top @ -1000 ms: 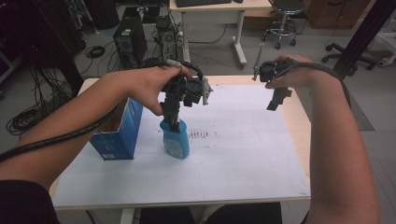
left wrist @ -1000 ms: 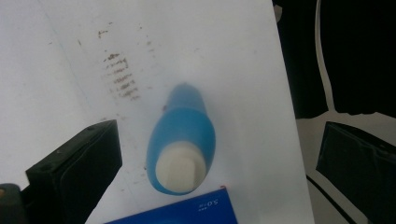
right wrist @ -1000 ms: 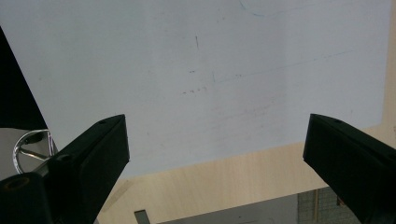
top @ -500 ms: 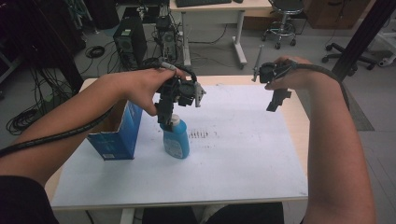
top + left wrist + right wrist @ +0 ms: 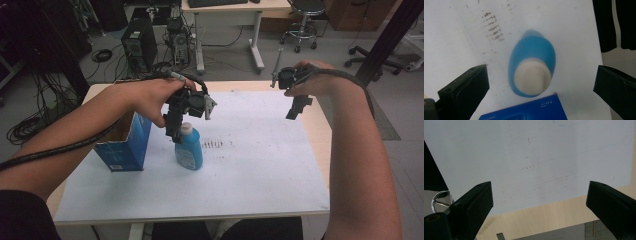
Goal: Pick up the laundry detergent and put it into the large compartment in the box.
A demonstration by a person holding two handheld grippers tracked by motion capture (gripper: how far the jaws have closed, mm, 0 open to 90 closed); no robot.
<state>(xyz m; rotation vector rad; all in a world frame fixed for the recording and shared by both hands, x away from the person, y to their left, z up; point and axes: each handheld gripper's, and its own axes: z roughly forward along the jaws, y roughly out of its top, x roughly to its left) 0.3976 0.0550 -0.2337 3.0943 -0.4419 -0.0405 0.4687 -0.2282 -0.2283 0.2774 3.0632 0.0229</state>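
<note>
A blue bottle (image 5: 189, 151) with a white cap stands upright on the white sheet, just right of an open blue box (image 5: 123, 145). My left gripper (image 5: 174, 131) hangs over the bottle's cap, a little to its left. In the left gripper view the jaws of my left gripper (image 5: 542, 73) stand wide open on either side of the bottle (image 5: 532, 51), apart from it, with the blue box (image 5: 529, 111) at the bottom edge. My right gripper (image 5: 295, 109) is held high over the table's far right. The right gripper (image 5: 539, 191) is open with nothing in it above bare paper.
A white sheet (image 5: 250, 170) with a patch of brown marks (image 5: 215, 144) covers most of the wooden table (image 5: 320, 131). Behind the table stand another desk (image 5: 225, 10), computer towers (image 5: 136, 45) and tangled cables on the floor.
My left gripper has shifted slightly up and to the left over the bottle's cap. The bottle stays in place. The right gripper has barely moved.
</note>
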